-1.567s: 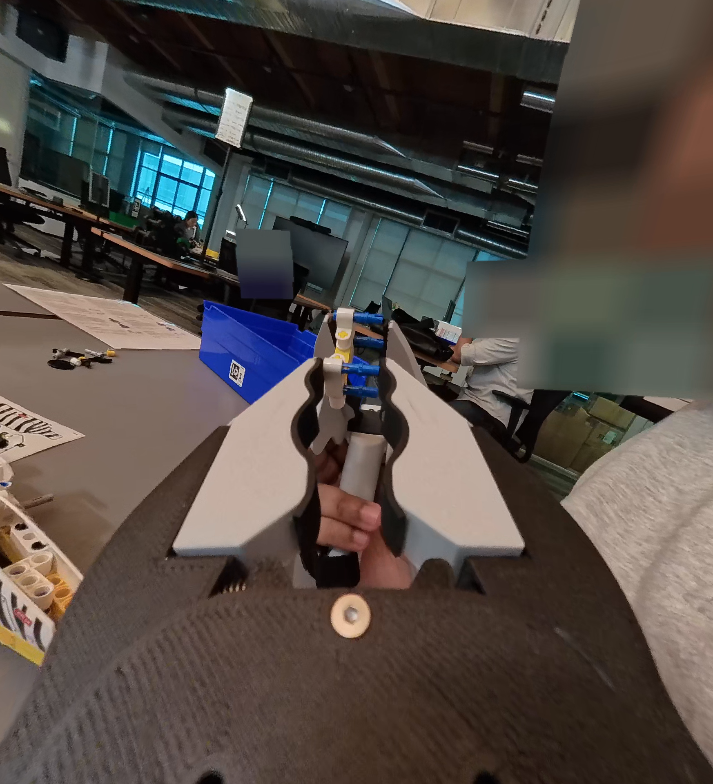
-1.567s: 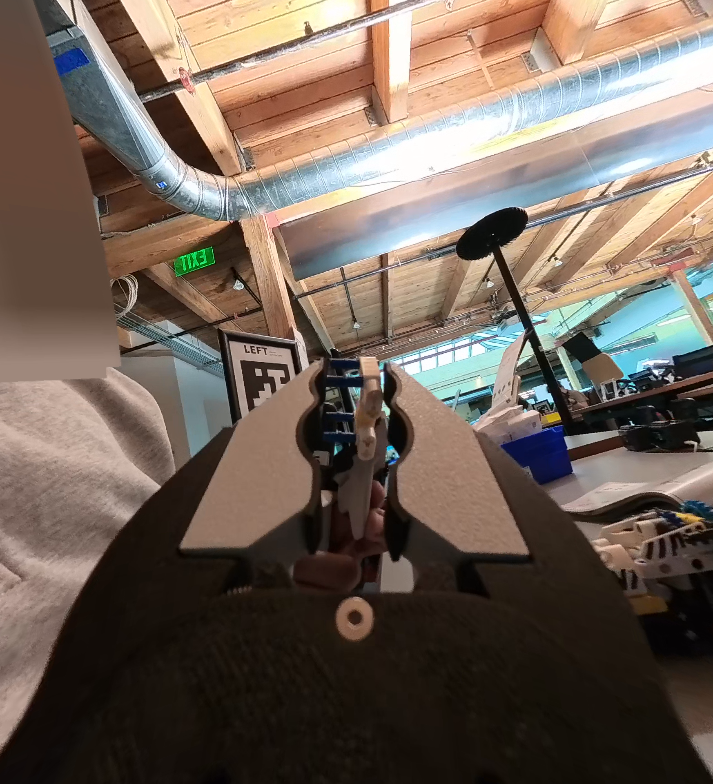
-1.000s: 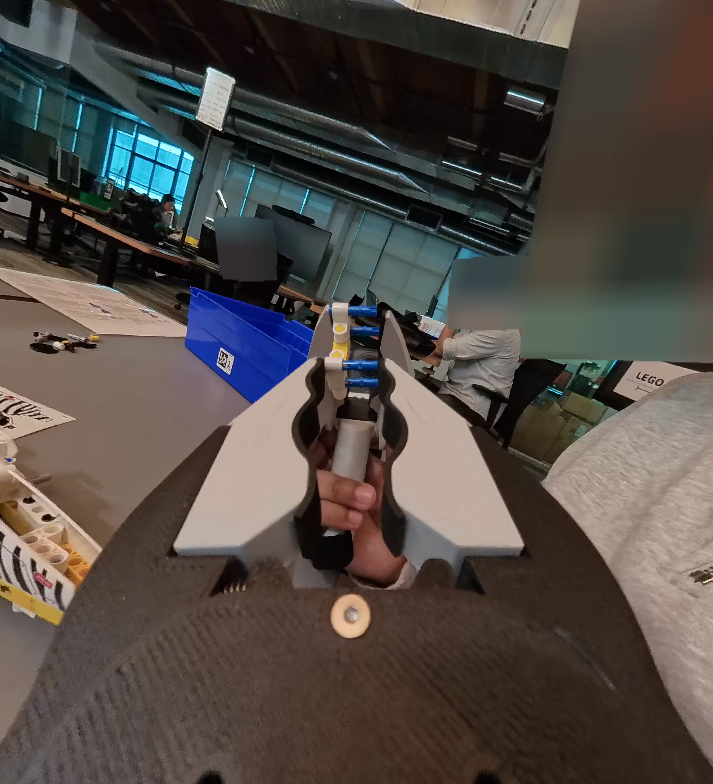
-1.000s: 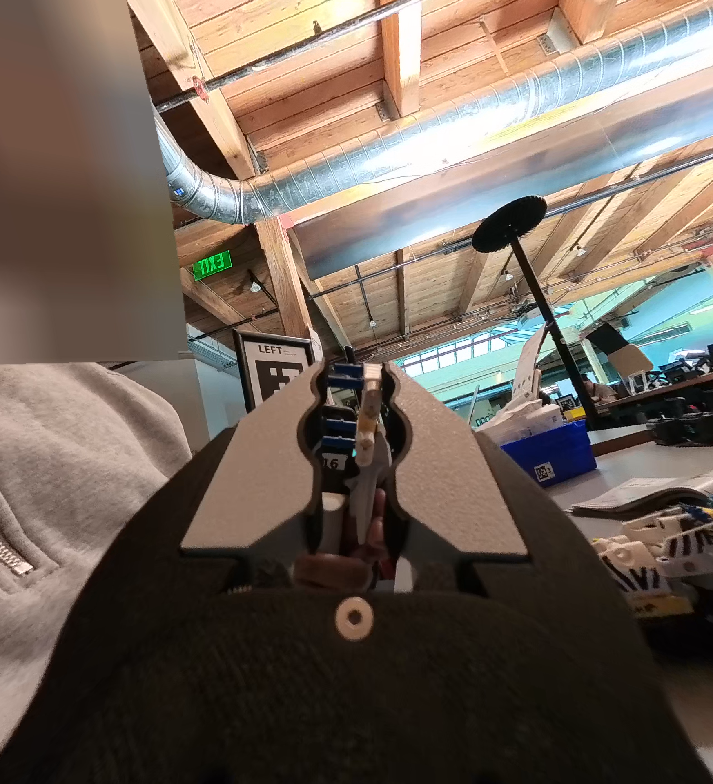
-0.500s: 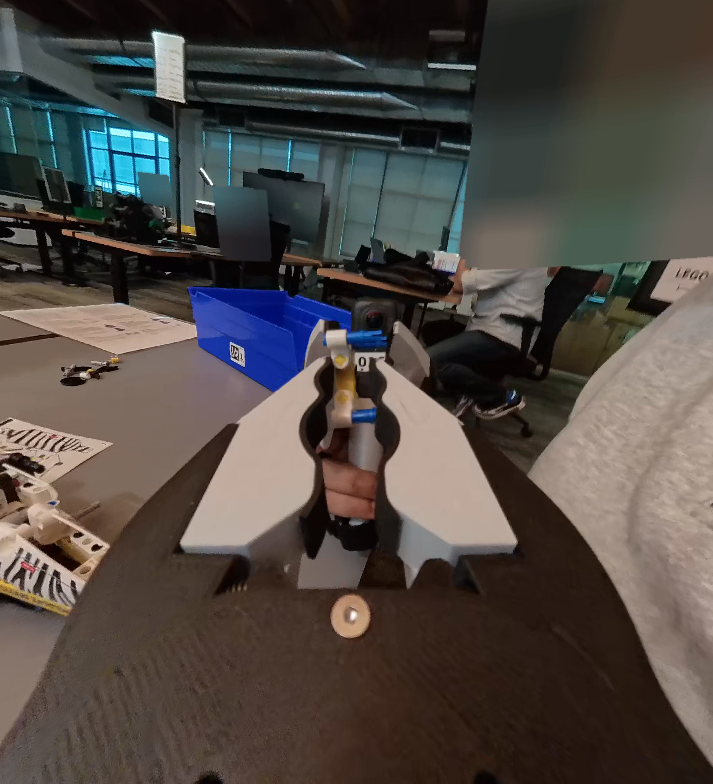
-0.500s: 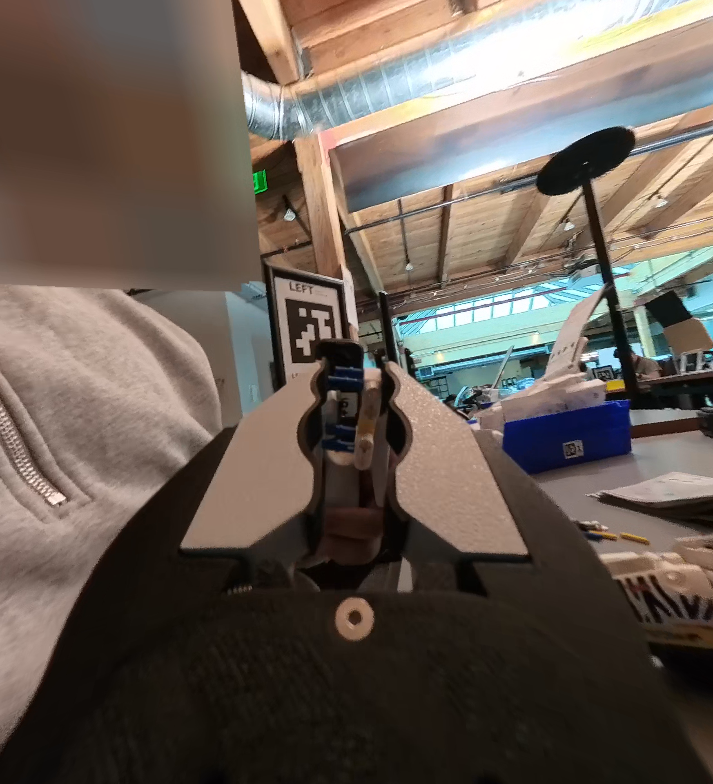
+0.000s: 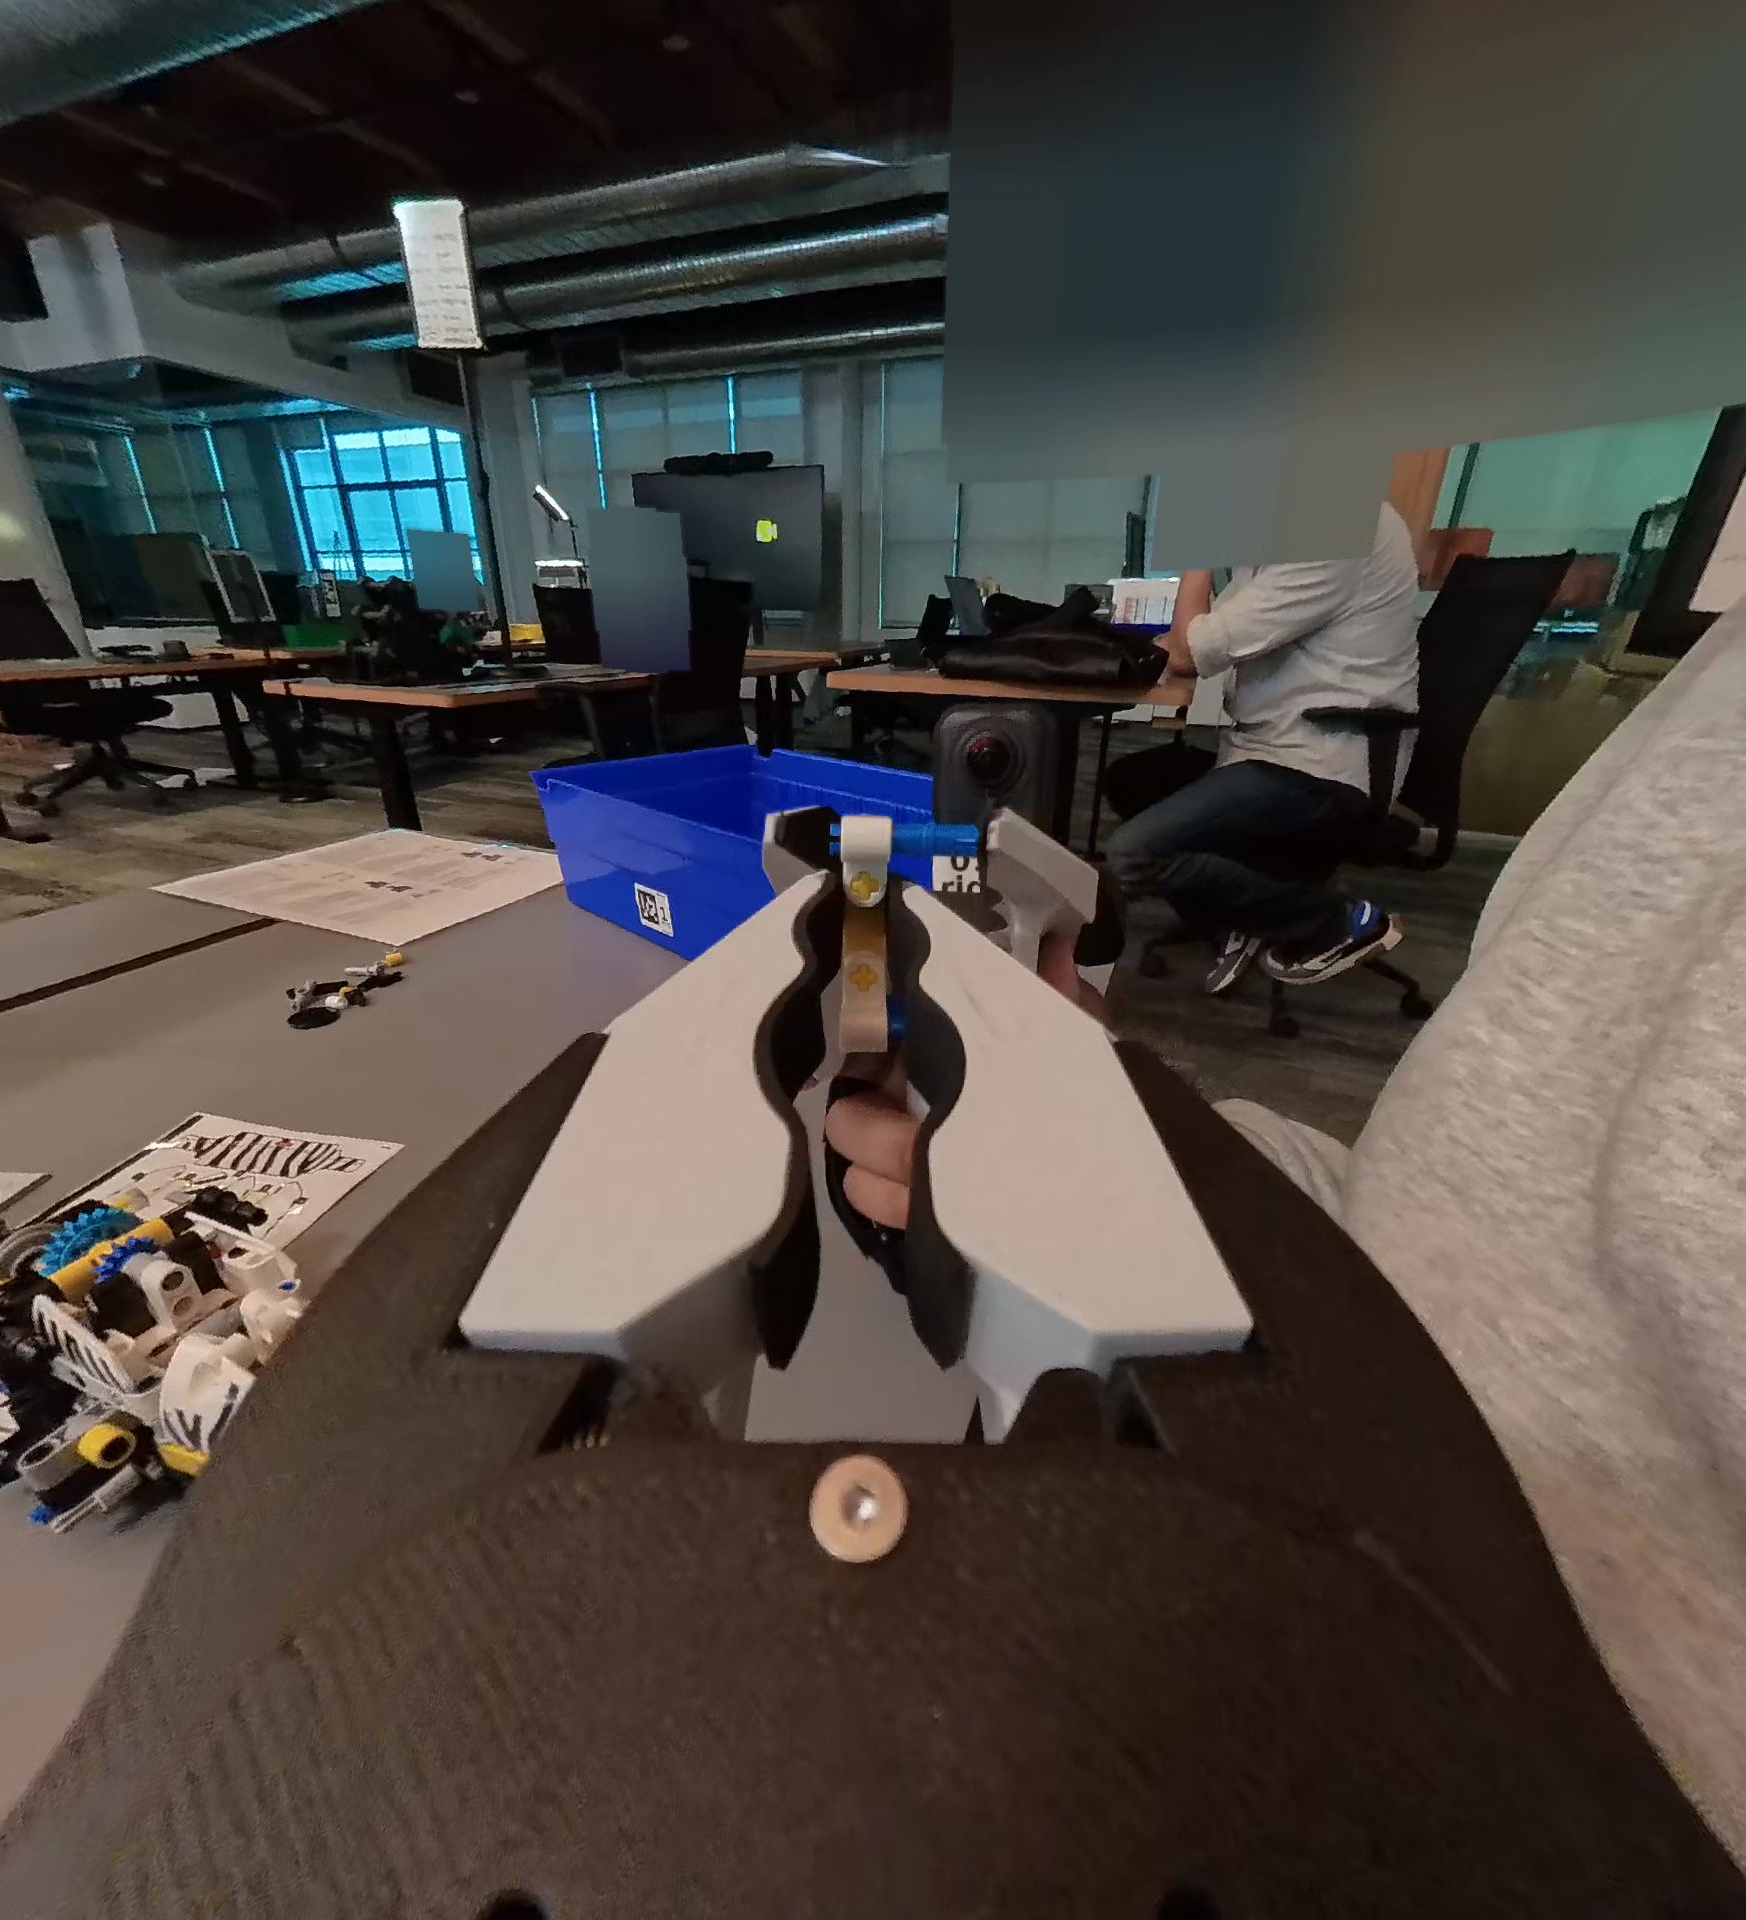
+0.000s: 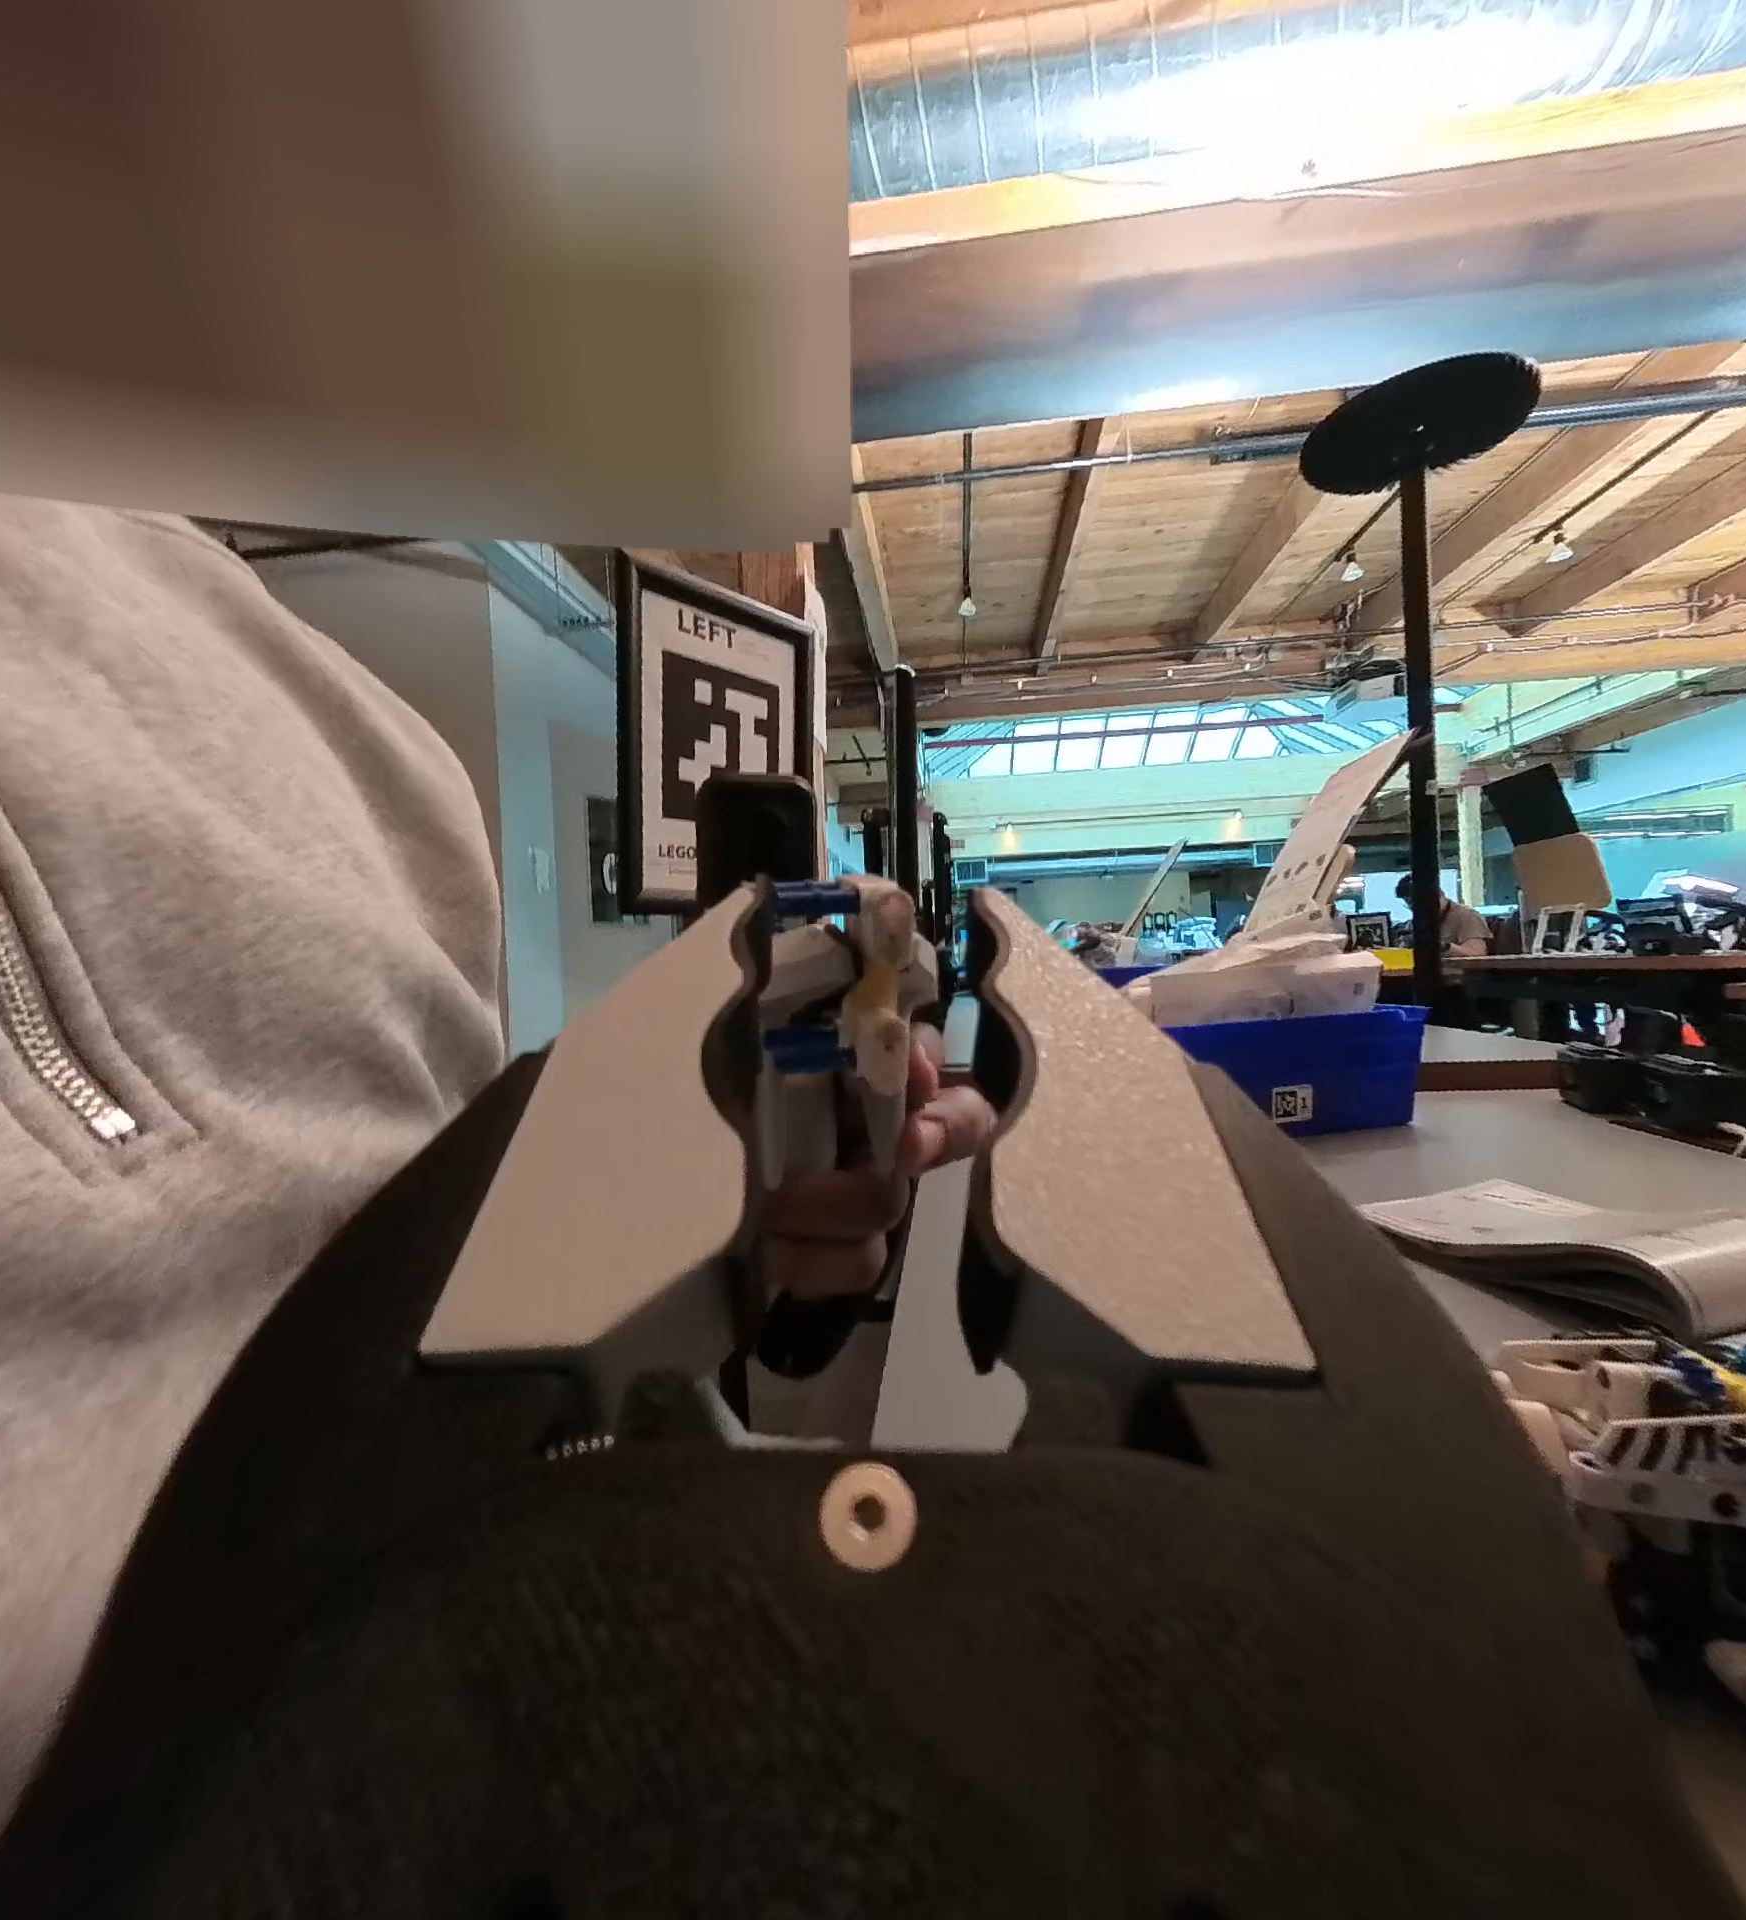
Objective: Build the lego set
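White-and-yellow lego part [image 7: 864, 951] with blue pins [image 7: 926, 837] sits upright, pinched between the fingers of the left gripper [image 7: 864, 883], held up above the desk [image 7: 495, 1039]. Right gripper [image 8: 864, 925] faces it from the other side with fingers spread; the part [image 8: 879, 987] sits in the gap, blue pins pointing at its left finger, contact unclear. Half-built zebra-striped model [image 7: 90, 1340] lies on the desk, near left, beside a sticker sheet [image 7: 256, 1164]. Blue bin [image 7: 692, 852] far centre, loose small pieces [image 7: 339, 992] left of it. Grey hoodie [image 7: 1627, 1143] on the right.
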`<state>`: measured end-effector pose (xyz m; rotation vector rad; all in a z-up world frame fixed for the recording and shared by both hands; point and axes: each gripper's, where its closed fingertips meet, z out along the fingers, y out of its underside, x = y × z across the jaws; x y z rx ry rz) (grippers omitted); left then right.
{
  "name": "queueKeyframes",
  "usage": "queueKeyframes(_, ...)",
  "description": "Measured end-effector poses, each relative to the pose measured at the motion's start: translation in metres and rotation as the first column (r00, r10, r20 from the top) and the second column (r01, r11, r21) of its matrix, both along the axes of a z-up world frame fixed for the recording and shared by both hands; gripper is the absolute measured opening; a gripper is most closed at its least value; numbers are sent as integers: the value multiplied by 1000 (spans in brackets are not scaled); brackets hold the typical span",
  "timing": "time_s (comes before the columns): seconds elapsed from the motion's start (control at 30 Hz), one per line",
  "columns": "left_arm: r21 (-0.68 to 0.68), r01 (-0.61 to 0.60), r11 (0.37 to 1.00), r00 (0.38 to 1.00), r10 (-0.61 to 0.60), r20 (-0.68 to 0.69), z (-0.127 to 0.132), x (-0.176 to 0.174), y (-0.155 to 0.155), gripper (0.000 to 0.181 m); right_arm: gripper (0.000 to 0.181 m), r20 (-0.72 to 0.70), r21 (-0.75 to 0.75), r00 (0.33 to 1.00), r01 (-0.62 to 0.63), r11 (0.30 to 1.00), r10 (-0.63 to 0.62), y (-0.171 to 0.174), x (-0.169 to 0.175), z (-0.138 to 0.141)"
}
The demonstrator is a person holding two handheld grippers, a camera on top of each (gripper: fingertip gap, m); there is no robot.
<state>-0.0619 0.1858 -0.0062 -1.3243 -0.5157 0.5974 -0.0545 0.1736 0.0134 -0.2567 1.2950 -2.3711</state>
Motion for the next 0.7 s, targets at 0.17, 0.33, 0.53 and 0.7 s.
queueKeyframes(0.17,24,12,1000,1000,-12,9,0,-1,-2,4,23,-34,3,999,-16,1000,17,2,2,-5)
queueKeyframes(0.33,-33,29,999,1000,-28,11,-5,-1,3,5,27,-51,-3,999,-20,1000,19,5,3,-6)
queueKeyframes(0.53,-46,79,996,996,-76,45,-8,1,5,4,23,-96,12,995,-38,999,39,8,7,-12)
queueKeyframes(0.7,-108,145,984,986,-134,100,-12,6,9,4,22,-165,49,985,-42,998,49,12,14,-15)
